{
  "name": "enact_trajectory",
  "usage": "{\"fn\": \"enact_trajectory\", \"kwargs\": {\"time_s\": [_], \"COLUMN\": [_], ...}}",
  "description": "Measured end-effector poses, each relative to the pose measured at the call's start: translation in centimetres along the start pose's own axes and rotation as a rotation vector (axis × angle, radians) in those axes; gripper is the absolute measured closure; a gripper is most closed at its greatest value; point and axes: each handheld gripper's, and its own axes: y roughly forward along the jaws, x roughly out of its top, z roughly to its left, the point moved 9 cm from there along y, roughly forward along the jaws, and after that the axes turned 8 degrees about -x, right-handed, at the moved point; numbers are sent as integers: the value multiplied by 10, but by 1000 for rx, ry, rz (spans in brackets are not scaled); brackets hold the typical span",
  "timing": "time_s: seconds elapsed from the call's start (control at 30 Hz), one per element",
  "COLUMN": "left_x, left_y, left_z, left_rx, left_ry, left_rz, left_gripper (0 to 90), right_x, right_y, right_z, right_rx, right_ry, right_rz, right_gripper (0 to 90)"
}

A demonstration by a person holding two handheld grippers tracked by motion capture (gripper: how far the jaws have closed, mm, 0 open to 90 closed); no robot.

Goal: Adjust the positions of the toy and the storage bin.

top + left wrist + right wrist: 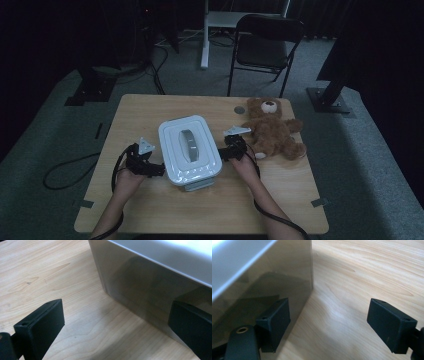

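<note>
1. Pale wood forms the table [150,205], which stands on grey carpet in a dim room.
2. Near the table's middle sits a white box [189,149] with a lid and a grey handle [188,145] set in the lid's top.
3. A small flap or latch juts out from the box's near edge, towards the person.
4. The left gripper [156,170] lies low at the box's left side, near its front corner, held by the person's left hand [129,181].
5. In the left gripper view the box wall [150,287] fills the upper right. The jaws stand wide apart with bare wood between them. The right-hand jaw sits close against the wall, though I cannot tell if it touches.
6. The right gripper [223,153] is at the box's right side, held by the right hand [246,167].
7. In the right gripper view the jaws are also spread wide. The left-hand jaw is just beside the glossy wall [262,282], which reflects it; the other jaw is over open table.
8. Neither gripper is clamped on anything.
9. A brown teddy [273,130] lies on its back at the table's far right, just beside the right gripper.
10. A small grey disc [239,109] lies on the table near the teddy's head.
11. Behind the table stands a dark folding chair [265,45].
12. A black cable [65,172] loops on the floor at the left.
</note>
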Motion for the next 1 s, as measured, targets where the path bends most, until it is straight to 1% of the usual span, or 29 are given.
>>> {"fn": "enact_trajectory", "kwargs": {"time_s": [0.07,0.17,0.27,0.33,0.4,0.5,0.53,0.6,0.67,0.77,0.8,0.9,0.93,1.0], "left_x": [-2,-6,-13,-17,-20,-21,-21,-19,-16,-10,-8,1,4,11], "left_y": [-1,-3,-7,-12,-19,-31,-34,-40,-47,-56,-59,-67,-69,-74], "left_z": [-3,-7,-5,-1,2,2,2,0,-4,-10,-11,-18,-20,-24], "left_rx": [-11,-35,-5,11,16,1,-2,-1,-7,-7,-6,-7,-7,-18], "left_ry": [-3,-3,8,-6,-31,-69,-68,-54,-44,-26,-17,-9,-13,-12], "left_rz": [-5,-8,16,22,16,-24,-35,-49,-76,-103,-105,-129,-135,-152], "left_gripper": [15,15,15,15,15,15,15,15,15,15,15,15,14,14], "right_x": [-2,-8,-19,-27,-33,-45,-48,-55,-59,-65,-67,-75,-78,-84], "right_y": [-4,-9,-13,-17,-21,-25,-26,-28,-31,-38,-42,-52,-55,-62], "right_z": [2,3,6,9,11,11,11,9,9,10,10,10,8,4], "right_rx": [0,-6,-8,-4,3,6,7,4,17,20,20,26,29,28], "right_ry": [2,-28,-67,-86,-95,-100,-104,-102,-105,-107,-109,-116,-115,-110], "right_rz": [-16,-25,-8,-1,-4,-3,-2,-2,-1,-14,-19,-29,-34,-33], "right_gripper": [176,164,158,154,151,147,145,145,142,140,139,138,138,138]}}
